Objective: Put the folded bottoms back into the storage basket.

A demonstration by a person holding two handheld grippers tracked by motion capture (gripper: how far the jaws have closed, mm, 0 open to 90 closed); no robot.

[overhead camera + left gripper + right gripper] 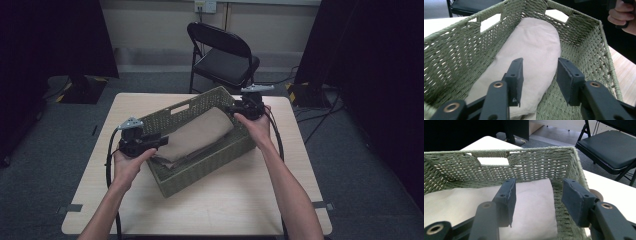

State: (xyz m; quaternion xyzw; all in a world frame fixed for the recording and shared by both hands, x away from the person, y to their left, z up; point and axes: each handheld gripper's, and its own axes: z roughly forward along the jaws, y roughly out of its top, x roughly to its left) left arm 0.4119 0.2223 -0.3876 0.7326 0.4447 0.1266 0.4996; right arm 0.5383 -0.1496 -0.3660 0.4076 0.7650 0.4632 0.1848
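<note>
At frame centre, a folded beige cloth [196, 136] lies in a green woven basket [210, 167] on the bench [240, 200]. Left tool [162, 141] and right tool [230, 109] hover spread, holding nothing. Soft, light fabric; best pinched at its folded ends.

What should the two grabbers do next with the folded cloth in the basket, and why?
Probably lift both away. The folded cloth already lies flat inside the green basket, and the left gripper and right gripper stand open over it with nothing between their jaws, so the putting-in looks done.
</note>
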